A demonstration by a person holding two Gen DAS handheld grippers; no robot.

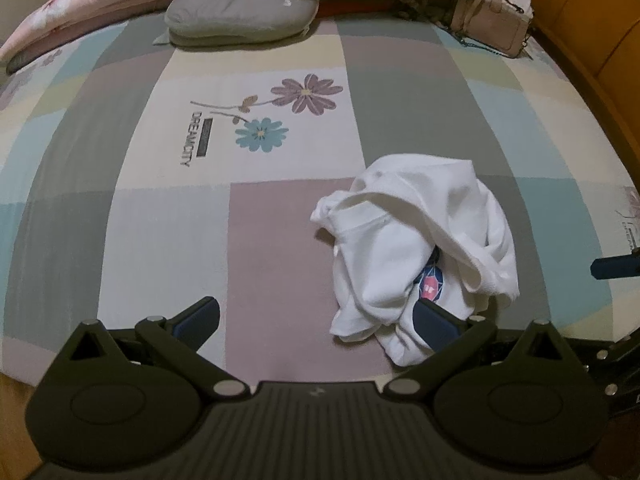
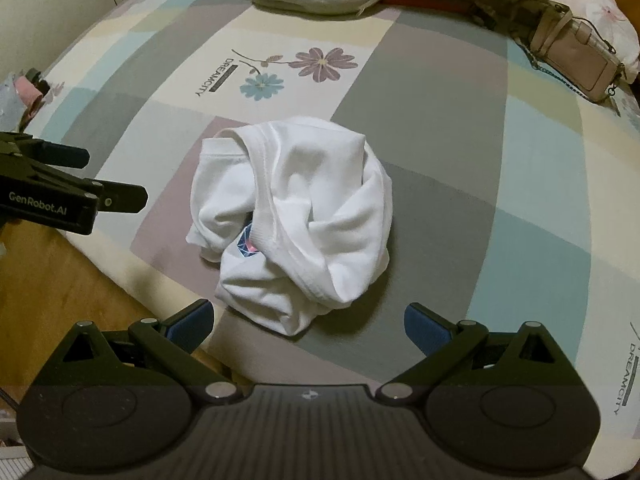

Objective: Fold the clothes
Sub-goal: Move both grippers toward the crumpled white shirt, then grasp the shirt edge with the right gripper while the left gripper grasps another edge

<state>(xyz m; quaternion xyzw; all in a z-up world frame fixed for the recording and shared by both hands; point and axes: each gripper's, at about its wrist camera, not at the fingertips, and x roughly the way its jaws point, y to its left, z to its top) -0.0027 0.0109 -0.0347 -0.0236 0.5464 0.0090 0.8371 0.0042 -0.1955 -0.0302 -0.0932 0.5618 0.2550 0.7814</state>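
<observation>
A crumpled white T-shirt with a small blue and pink print lies bunched on the patchwork bed sheet; it also shows in the right wrist view. My left gripper is open and empty, low over the sheet, its right finger at the shirt's near edge. My right gripper is open and empty, just in front of the shirt's near edge. The left gripper also shows at the left of the right wrist view. A right fingertip shows at the right edge of the left wrist view.
A grey cushion and a pink quilt lie at the bed's far end. A beige handbag with a chain sits at the far right. A wooden floor lies below the bed's near edge. An orange-brown headboard stands right.
</observation>
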